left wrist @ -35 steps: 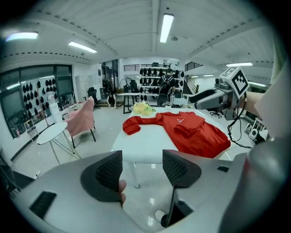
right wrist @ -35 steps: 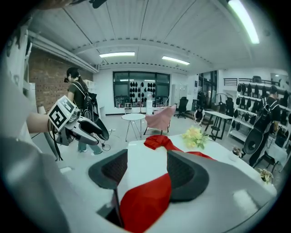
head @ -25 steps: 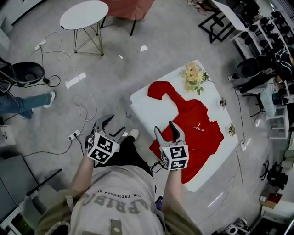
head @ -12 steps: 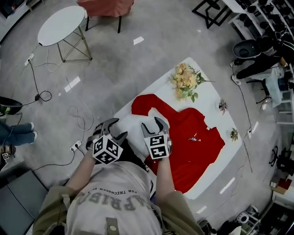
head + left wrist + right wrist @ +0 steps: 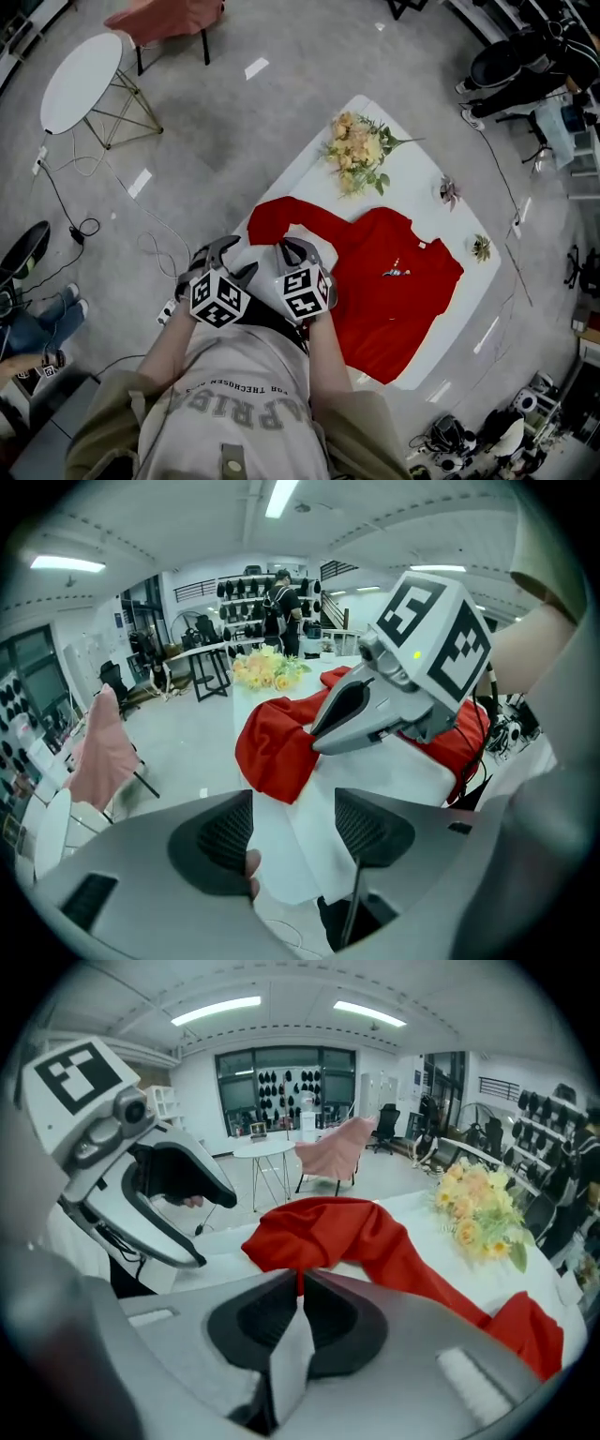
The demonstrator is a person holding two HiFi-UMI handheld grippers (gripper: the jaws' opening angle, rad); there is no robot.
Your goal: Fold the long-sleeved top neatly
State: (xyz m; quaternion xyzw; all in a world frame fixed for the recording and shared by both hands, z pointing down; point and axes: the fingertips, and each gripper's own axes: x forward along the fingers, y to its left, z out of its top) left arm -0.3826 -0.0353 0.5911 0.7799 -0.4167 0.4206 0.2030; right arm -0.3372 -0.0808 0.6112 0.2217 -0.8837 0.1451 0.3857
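Red long-sleeved top (image 5: 398,281) lies flat on the white table (image 5: 417,178). In head view its body spreads over the table's R half. 1 sleeve (image 5: 281,214) arches out toward the corner nearest the person.

R gripper (image 5: 300,1282) is at that sleeve's end. Its jaws are closing, all but together, w/ a thin sliver of red cloth nipped between the pads. The rest of the sleeve bunches up just ahead of them.

L gripper (image 5: 293,829) sits just beside it, on its L, over the table edge. Its jaws are well apart w/ nothing between them, only white tabletop and floor beyond. A person's fingertip (image 5: 251,866) shows at the inner edge of 1 jaw. The 2 grippers are close but apart, both tilted downward.

A bunch of yellow flowers (image 5: 356,155) lies at the table's far corner, near the sleeve's bend but apart from it. A small ornament (image 5: 450,192) and a 2nd ornament (image 5: 481,248) sit along the far edge, past the top's collar.

Off the table, a round white side table (image 5: 82,77) and a chair draped in pink cloth (image 5: 167,17) stand on the grey floor, w/ cables (image 5: 103,211) trailing nearby.
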